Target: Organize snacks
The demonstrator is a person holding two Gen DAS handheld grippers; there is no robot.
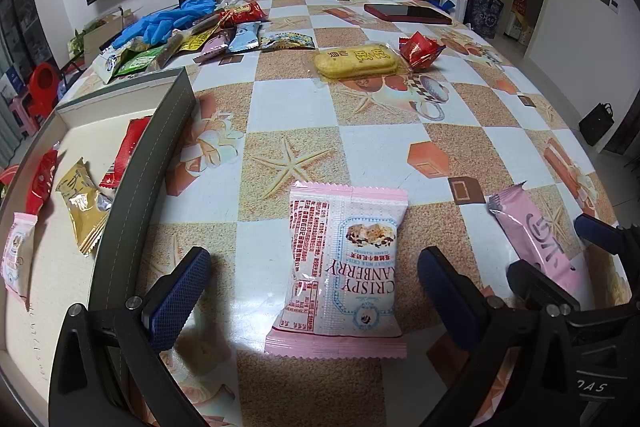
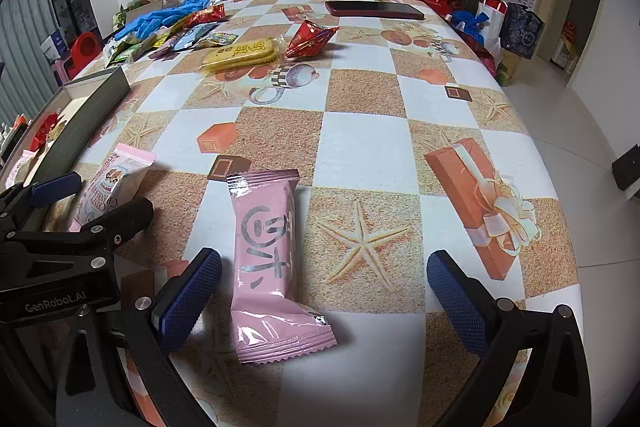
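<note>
A pink and white cranberry crisp packet lies flat on the checked tablecloth between the fingers of my left gripper. The fingers stand wide open and clear of it. A pink bar packet lies between the fingers of my right gripper, close to the left finger, with neither pad touching; this gripper is open too. The grey-walled box to the left holds several packets: red, gold and pink. In the left wrist view the pink bar also shows at the right.
A yellow cracker pack and a red packet lie mid-table. A heap of snacks and blue gloves sit at the far left, and a dark phone lies at the back. The table edge curves away on the right.
</note>
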